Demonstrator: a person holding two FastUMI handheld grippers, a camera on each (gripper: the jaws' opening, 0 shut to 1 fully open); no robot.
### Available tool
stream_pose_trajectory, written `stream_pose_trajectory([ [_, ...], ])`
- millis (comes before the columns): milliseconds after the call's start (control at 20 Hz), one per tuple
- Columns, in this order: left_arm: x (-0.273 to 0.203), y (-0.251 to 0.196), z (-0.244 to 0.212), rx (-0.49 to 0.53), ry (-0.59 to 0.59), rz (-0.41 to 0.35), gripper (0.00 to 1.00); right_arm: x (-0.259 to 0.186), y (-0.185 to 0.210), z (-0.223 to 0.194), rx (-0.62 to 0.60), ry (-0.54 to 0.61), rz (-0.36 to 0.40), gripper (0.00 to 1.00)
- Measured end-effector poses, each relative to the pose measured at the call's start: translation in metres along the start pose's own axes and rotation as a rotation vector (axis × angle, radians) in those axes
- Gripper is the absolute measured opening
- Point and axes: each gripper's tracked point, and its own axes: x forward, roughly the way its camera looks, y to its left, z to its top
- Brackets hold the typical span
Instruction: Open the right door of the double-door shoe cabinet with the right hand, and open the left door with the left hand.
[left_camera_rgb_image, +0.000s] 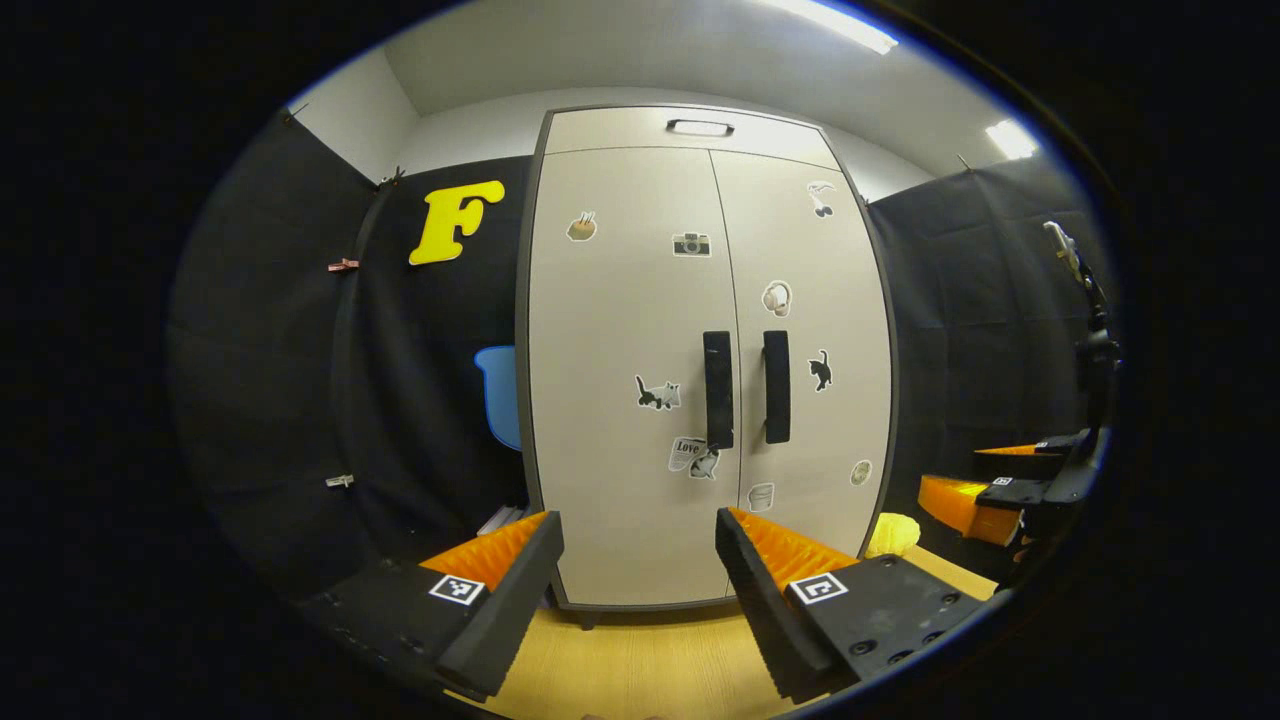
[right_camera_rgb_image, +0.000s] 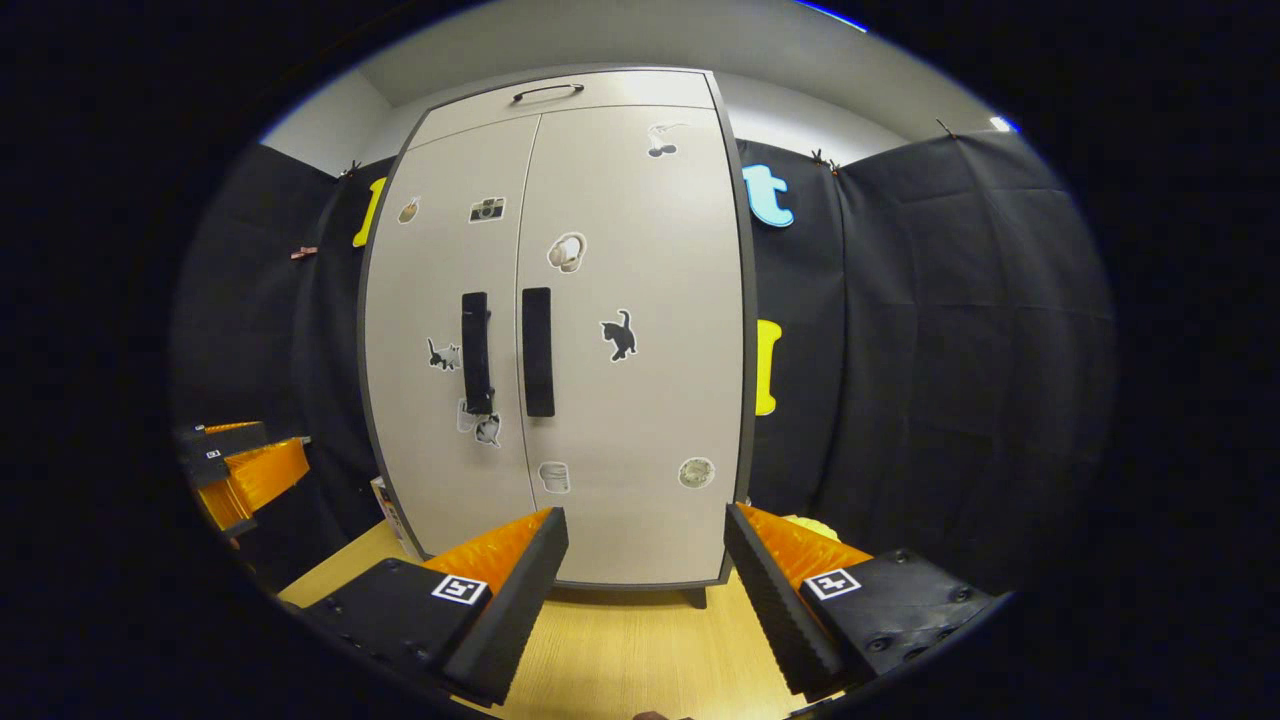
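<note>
Both grippers, left gripper (left_camera_rgb_image: 640, 570) and right gripper (right_camera_rgb_image: 645, 570), hang spread wide, facing the closed shoe cabinet (left_camera_rgb_image: 700, 300).

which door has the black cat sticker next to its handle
The right door: a black cat sticker sits just right of its handle. The left door has a grey-and-white cat instead.

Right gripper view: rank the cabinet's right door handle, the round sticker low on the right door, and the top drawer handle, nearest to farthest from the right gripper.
From the right gripper, open:
1. Round sticker, low on the right door.
2. Right door handle, mid-height, by the centre seam.
3. Top drawer handle, at the cabinet's top.
</note>
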Motion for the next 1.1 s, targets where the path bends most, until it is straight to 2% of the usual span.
stream_pose_trajectory([
  [150,0.000,0.004,-0.007,-0.039,0.019,-0.008,0.95,0.013,0.004,0.014,0.004,-0.025,0.004,0.99],
  [350,-0.004,0.021,-0.015,-0.034,0.033,0.026,0.95,0.035,0.017,0.040,0.010,-0.074,0.017,0.99],
  [500,-0.006,0.030,-0.021,-0.048,0.037,0.054,0.95,0.055,0.037,0.048,0.028,-0.071,0.048,0.99],
  [650,-0.011,0.028,-0.022,-0.071,0.037,0.038,0.95,0.075,0.051,0.052,0.030,-0.062,0.063,0.99],
  [900,-0.018,0.034,-0.033,-0.086,0.059,0.057,0.95,0.115,0.064,0.072,-0.026,-0.075,0.061,0.99],
  [1100,-0.020,0.044,-0.040,-0.135,0.081,0.083,0.95,0.139,0.080,0.085,0.011,-0.095,0.069,0.99],
])
